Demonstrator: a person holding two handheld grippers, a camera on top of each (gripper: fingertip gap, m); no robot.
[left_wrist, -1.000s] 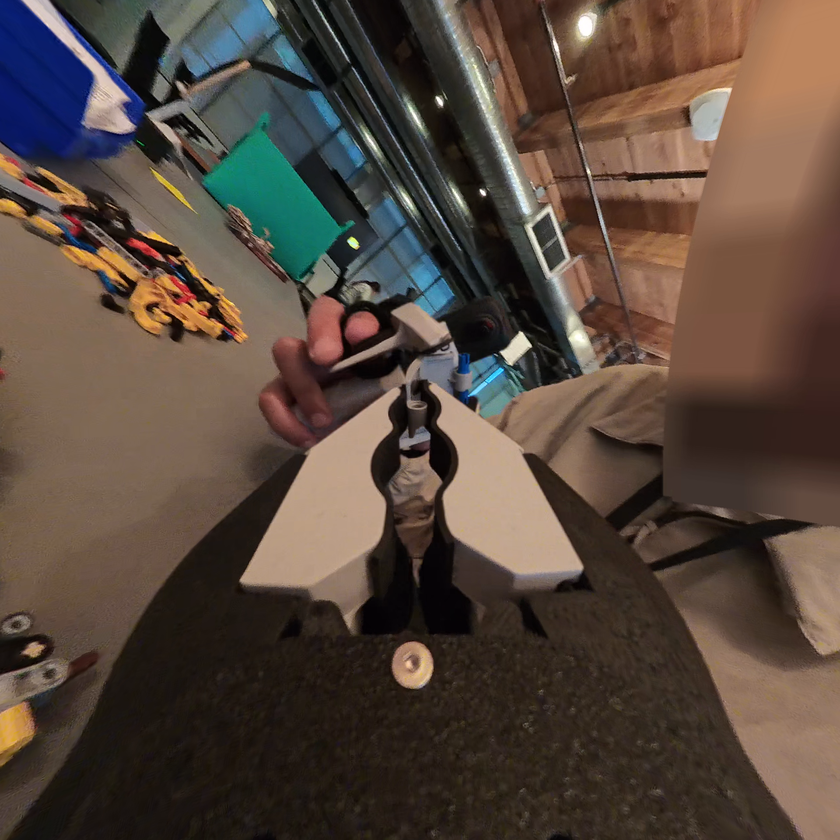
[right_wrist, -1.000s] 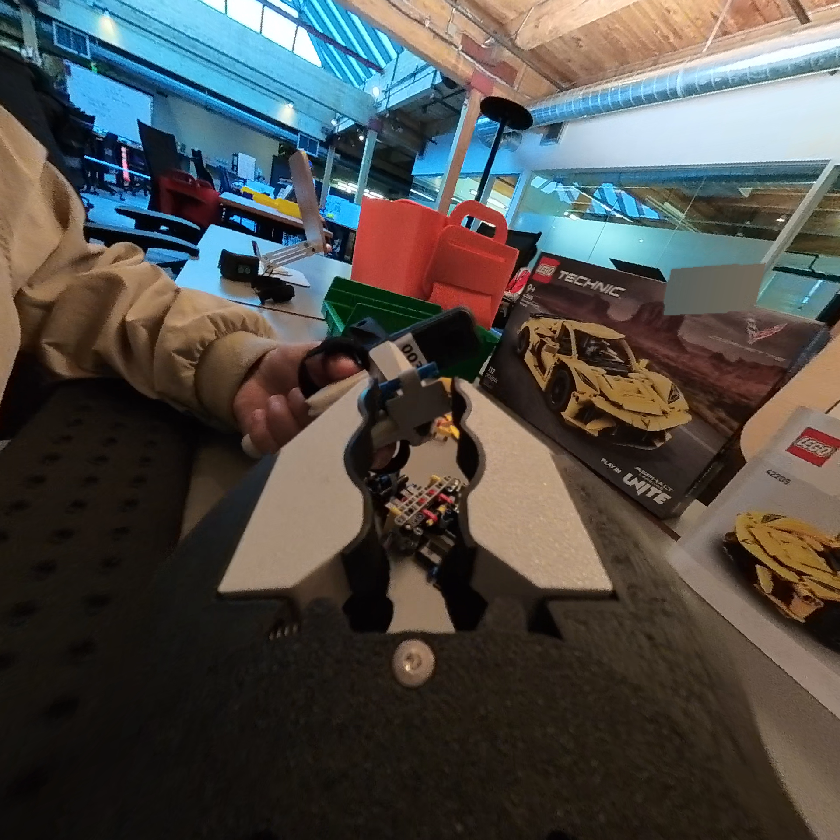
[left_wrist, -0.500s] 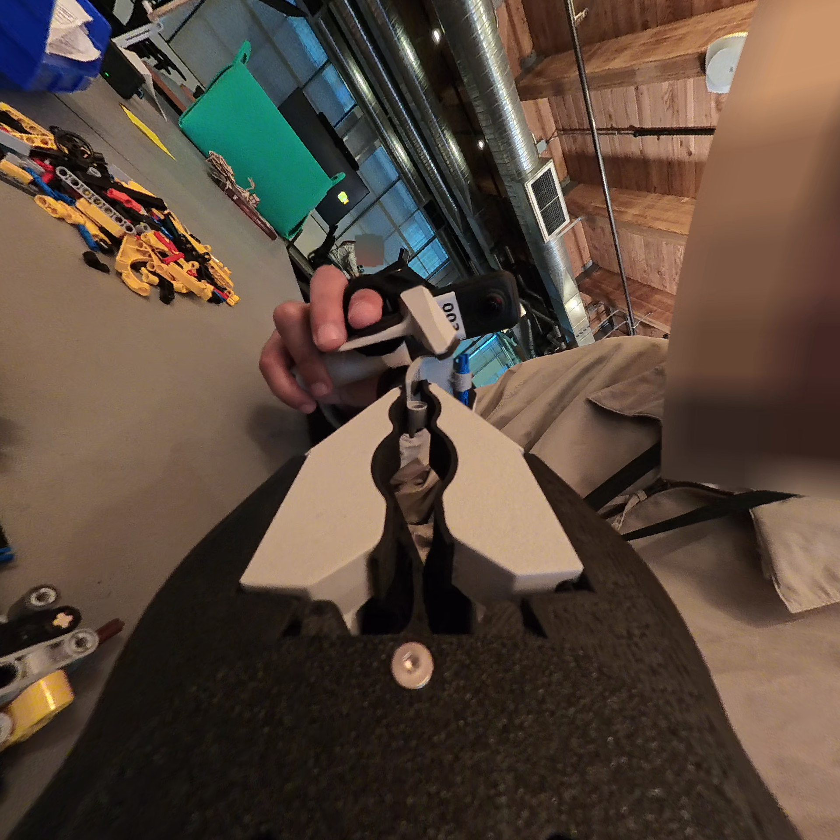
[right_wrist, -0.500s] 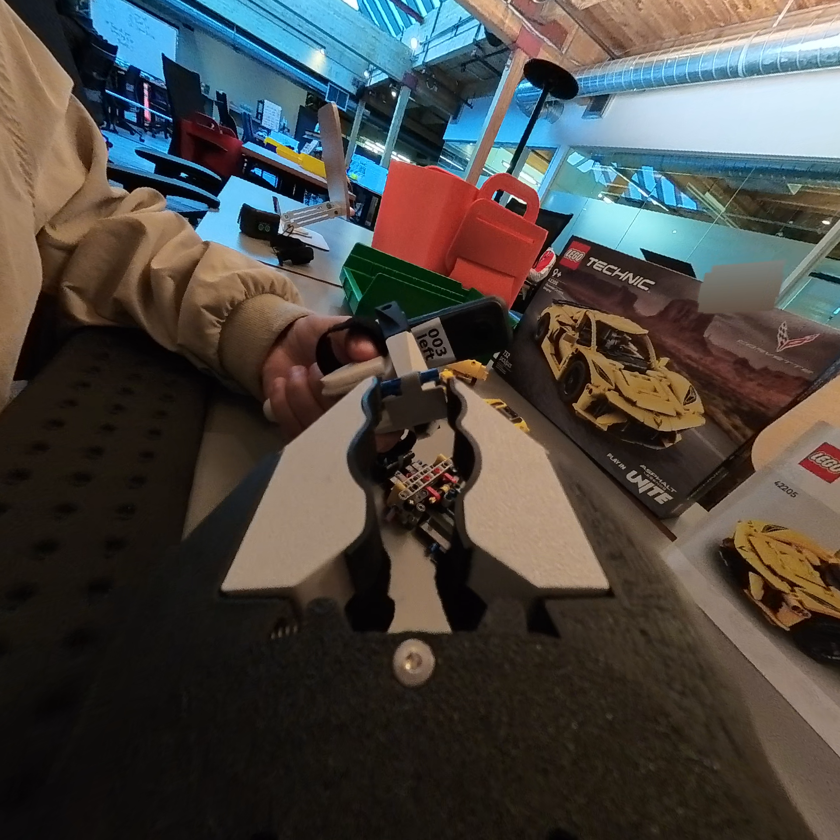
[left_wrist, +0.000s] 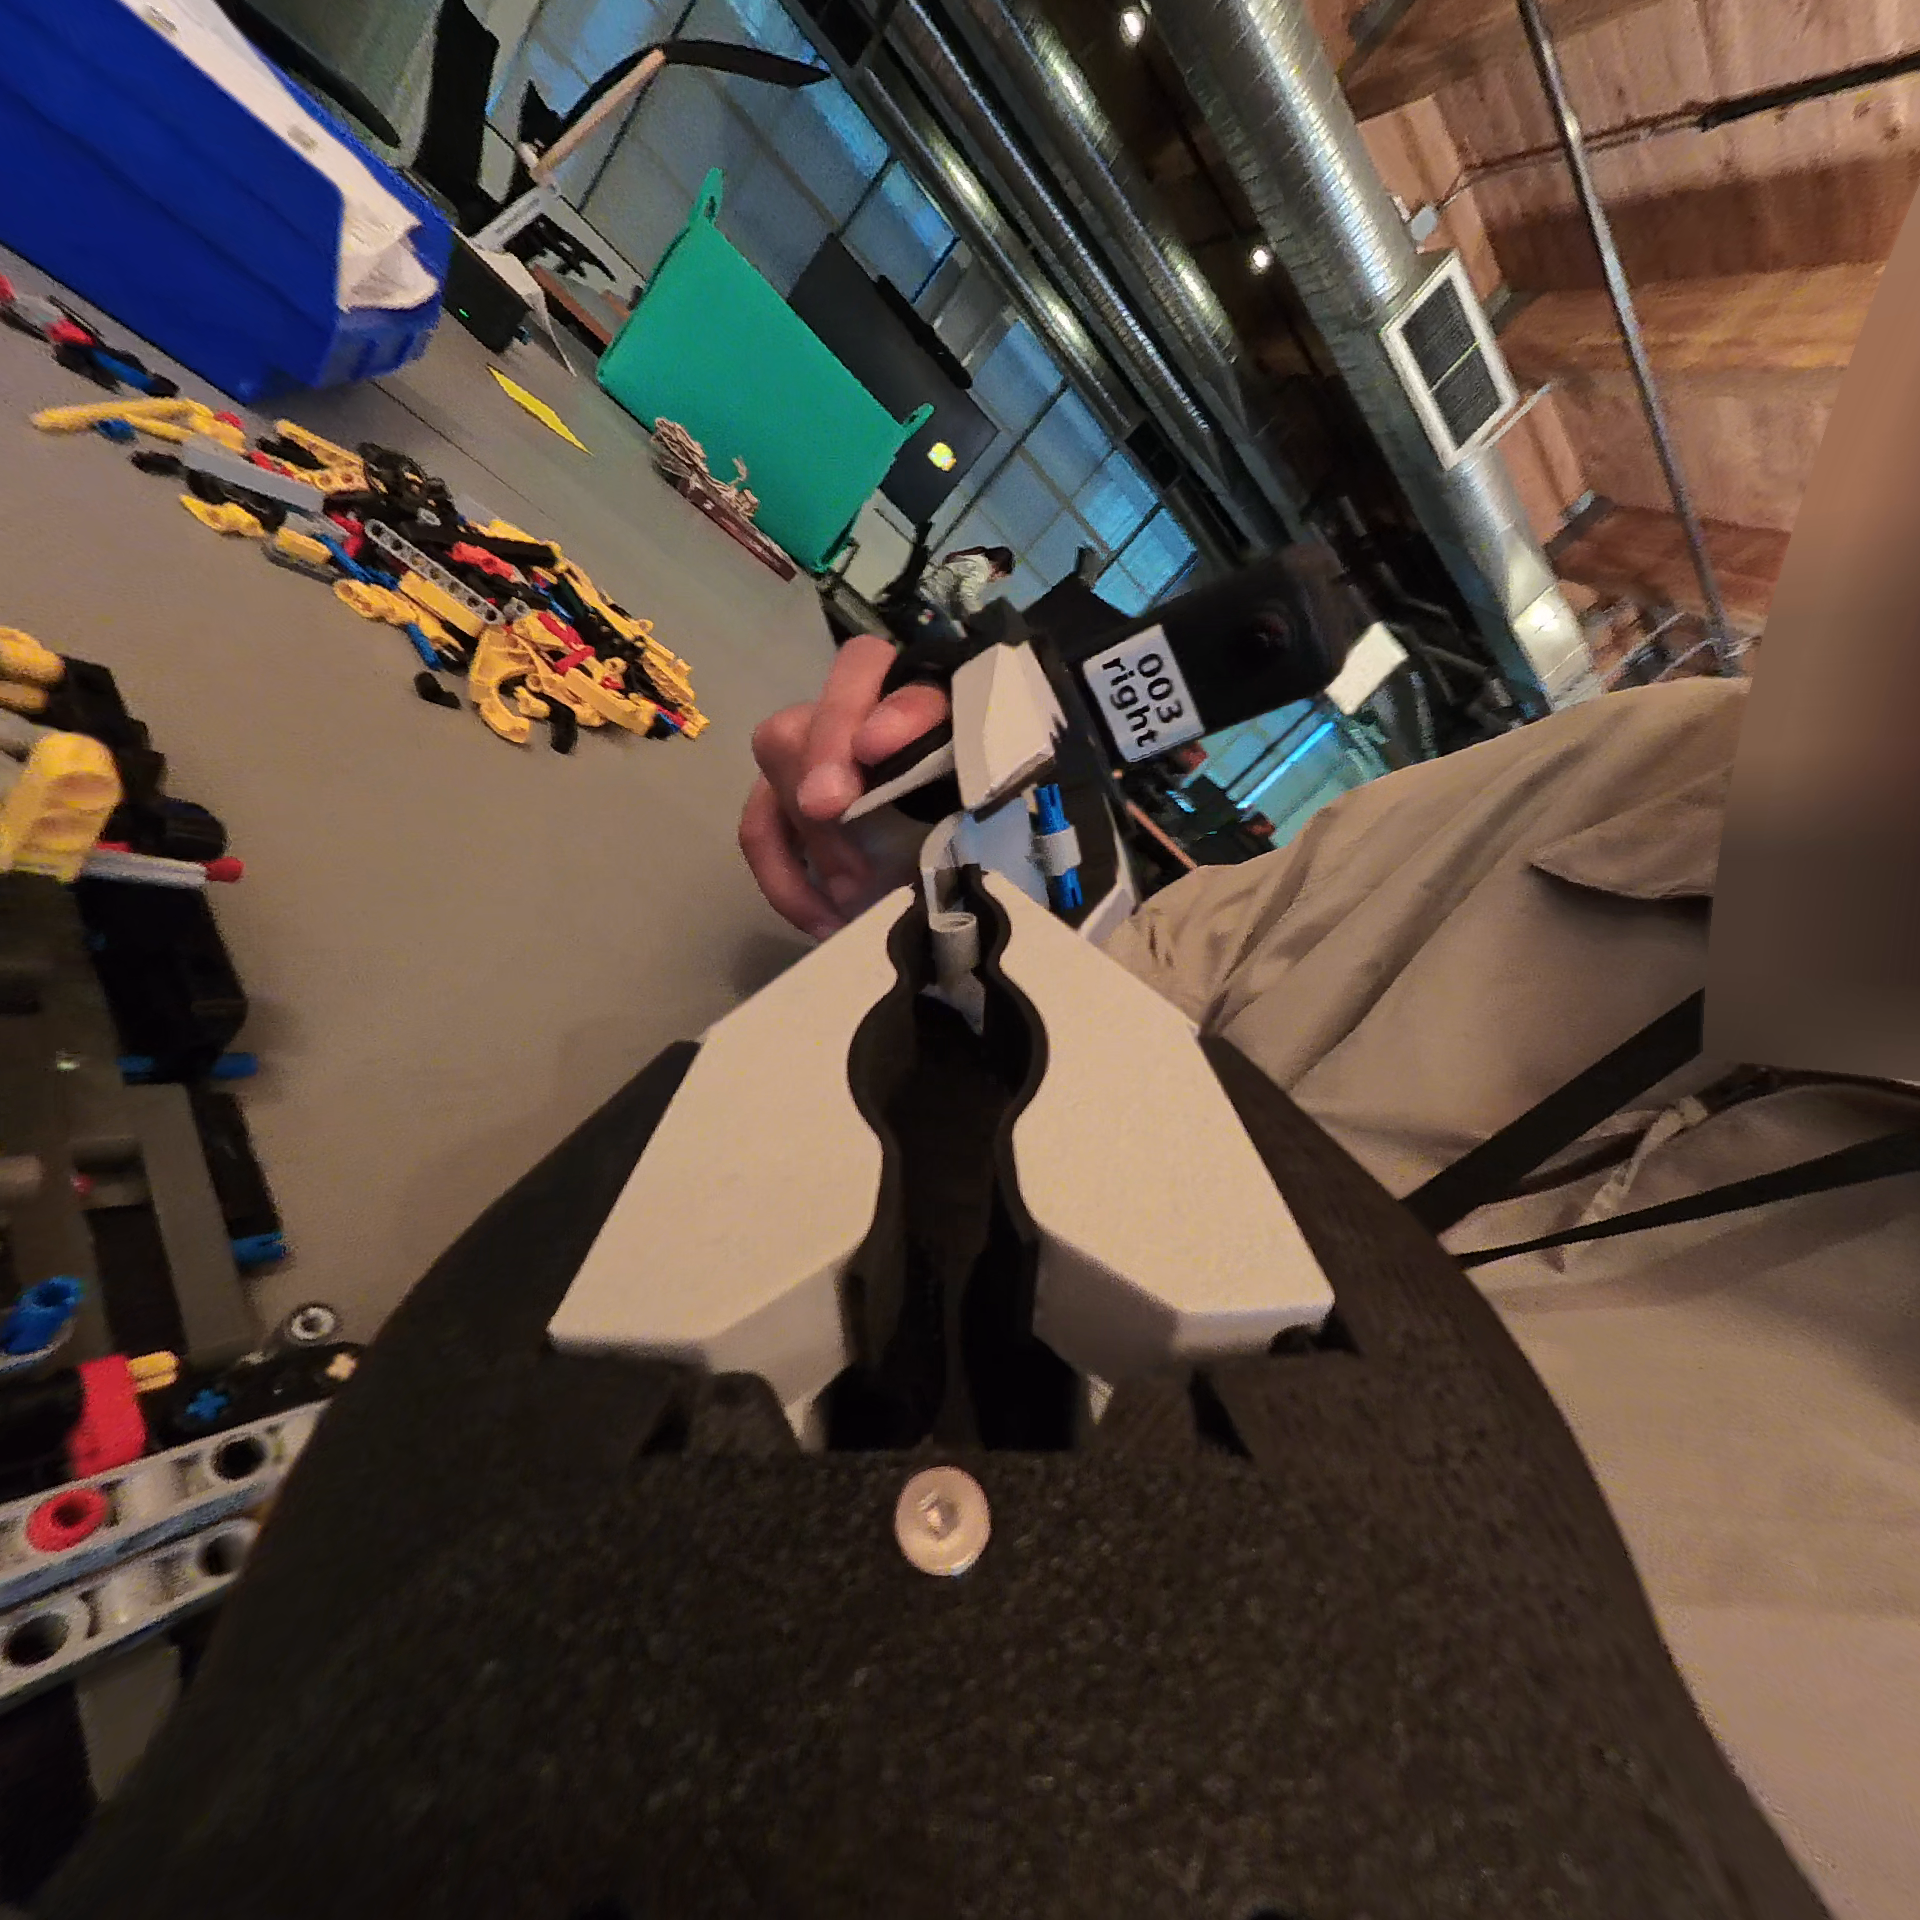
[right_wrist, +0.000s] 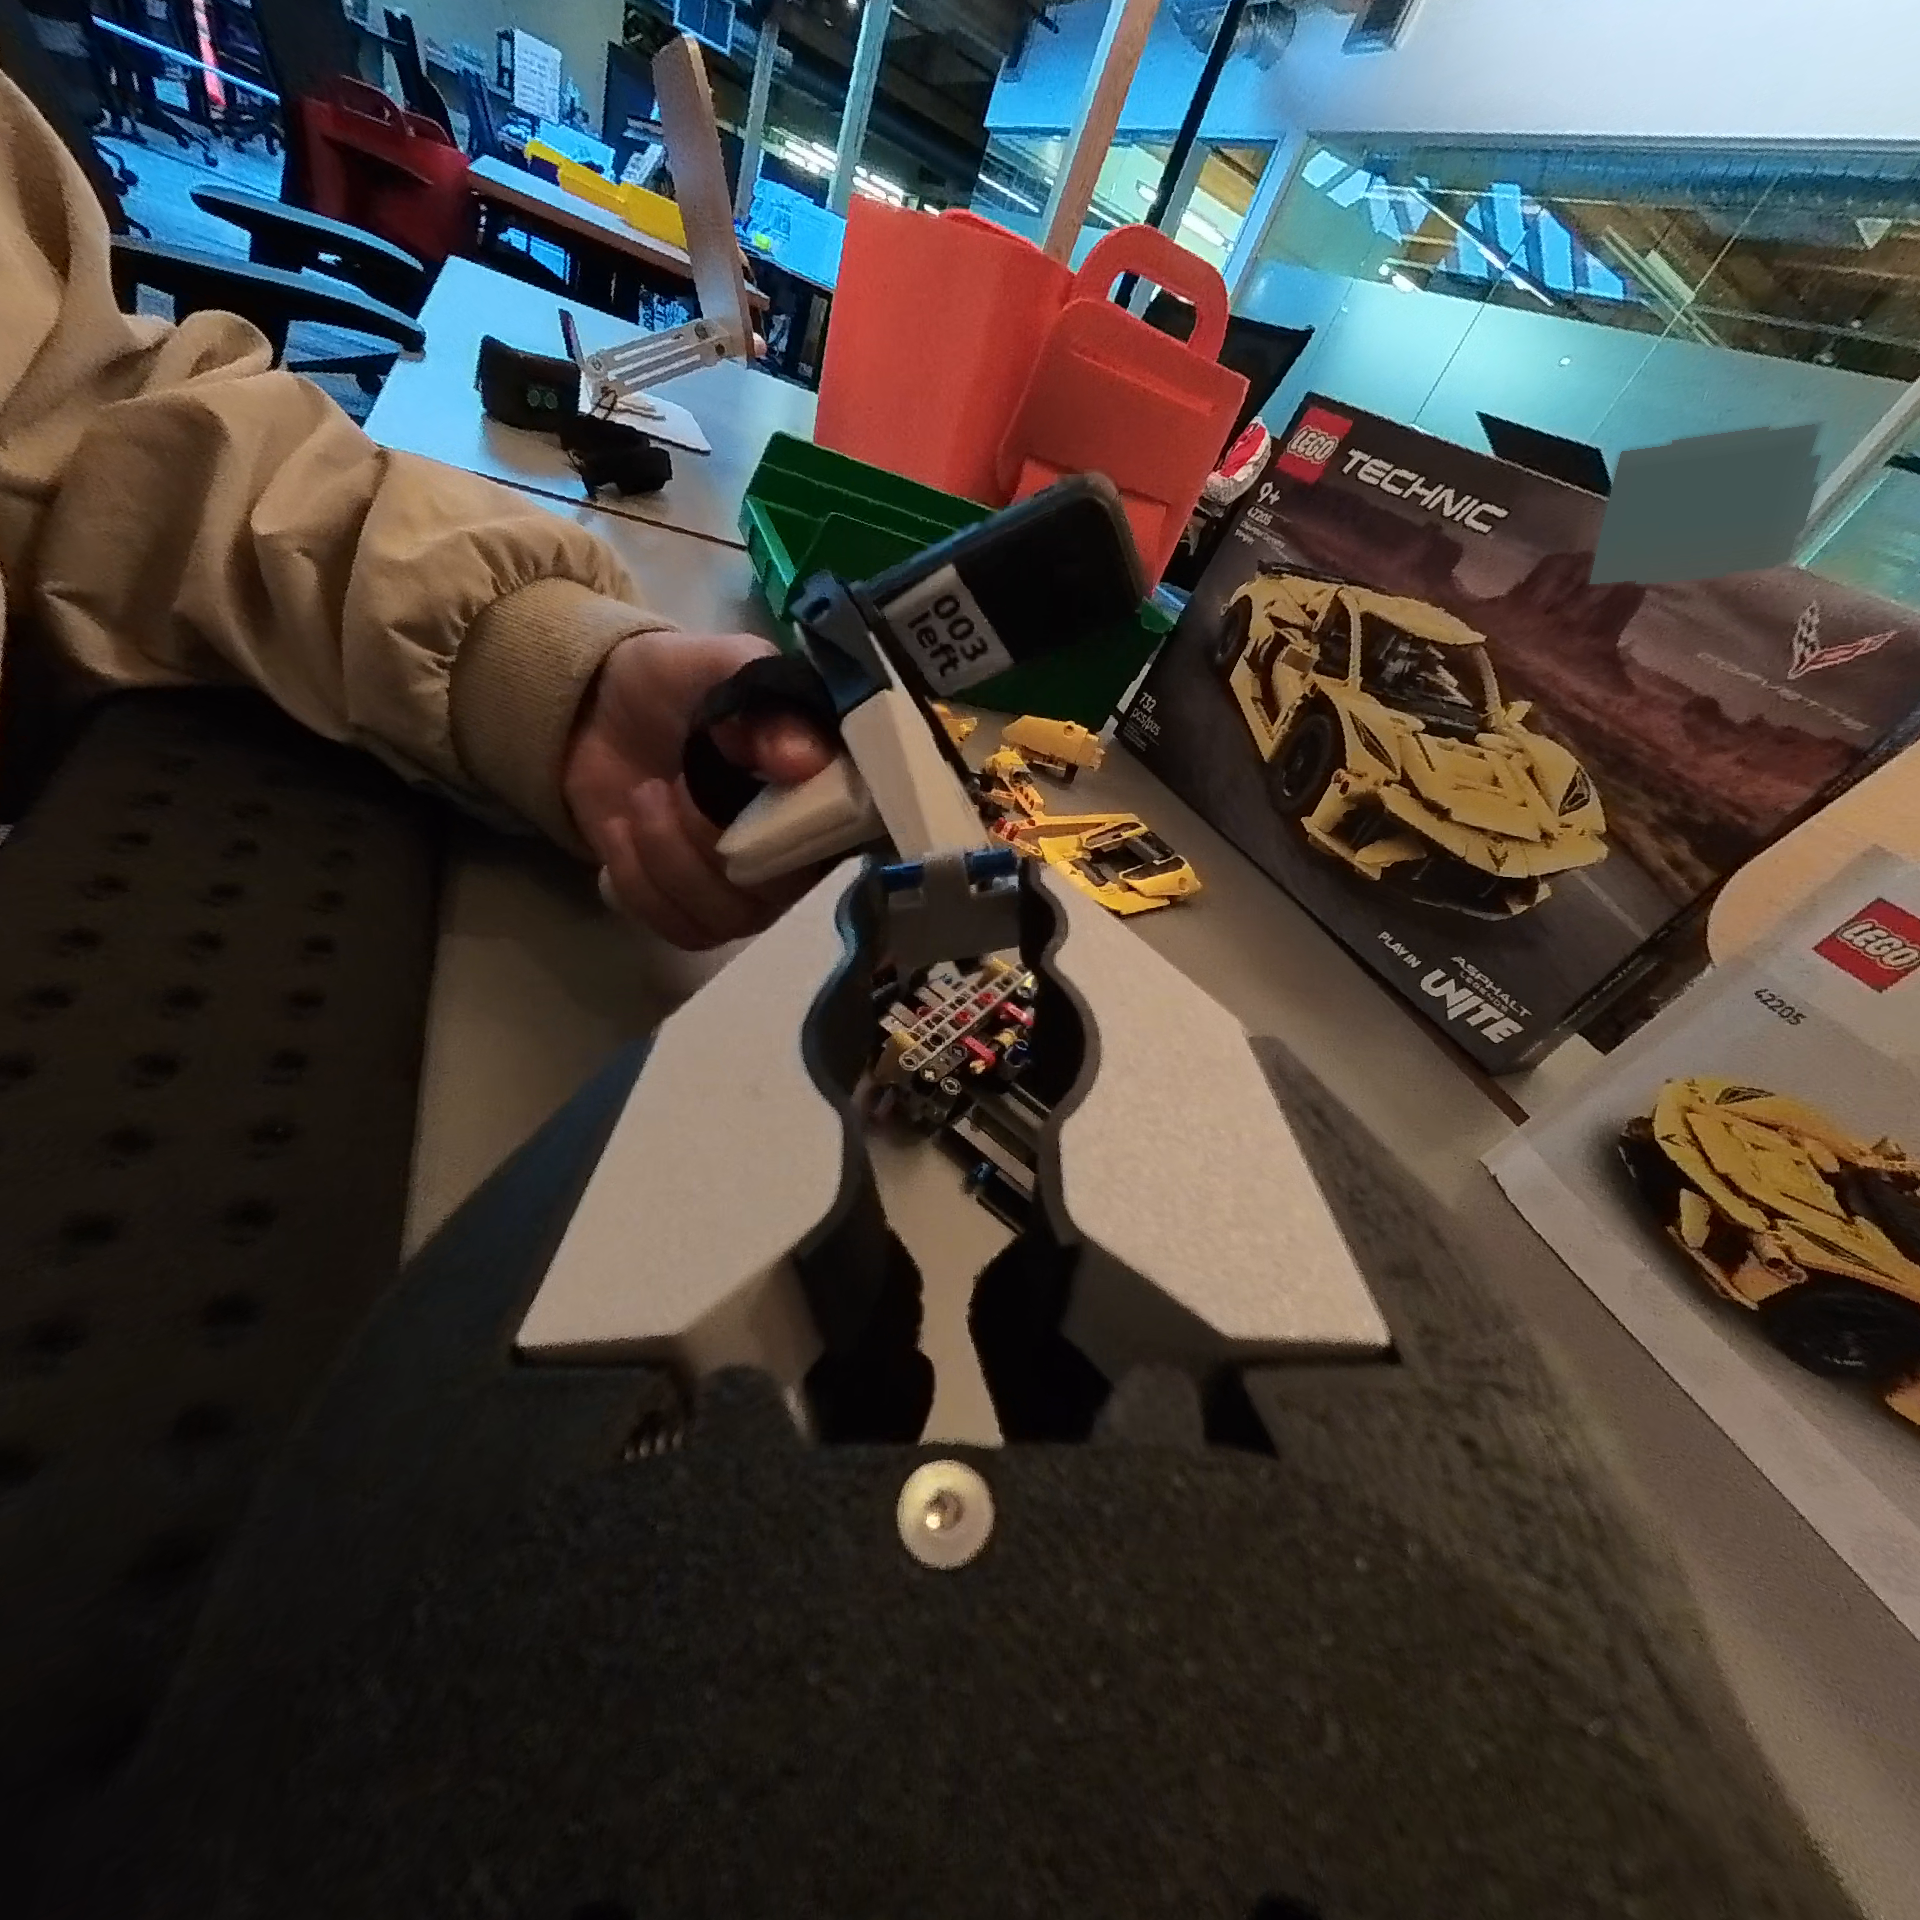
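Note:
In the left wrist view my left gripper (left_wrist: 954, 912) is shut on a small light-grey tube-like piece (left_wrist: 956, 940) at its fingertips. Just beyond it, tip to tip, is the right gripper (left_wrist: 1003, 769), held in a hand, with a grey piece carrying blue pins (left_wrist: 1051, 844). In the right wrist view my right gripper (right_wrist: 940, 896) is shut on that grey block with blue pins (right_wrist: 940, 920). The left gripper (right_wrist: 904, 748) comes down onto the block's top from the upper left. Both are held above the grey table (right_wrist: 540, 997).
A pile of yellow, black and red building pieces (left_wrist: 499, 623), a blue bin (left_wrist: 208, 239) and a part-built model (left_wrist: 114, 1039) lie on the left. On the right are the yellow-car box (right_wrist: 1507, 748), a booklet (right_wrist: 1714, 1143), a green tray (right_wrist: 831, 520), orange bins (right_wrist: 1018, 384) and yellow parts (right_wrist: 1101, 862). Only a small space, under 4 cm, lies between the two pairs of fingers.
Both grippers have shifted and tilted while staying tip to tip on the grey pieces. The left gripper now stands steeper over the block in the right wrist view.

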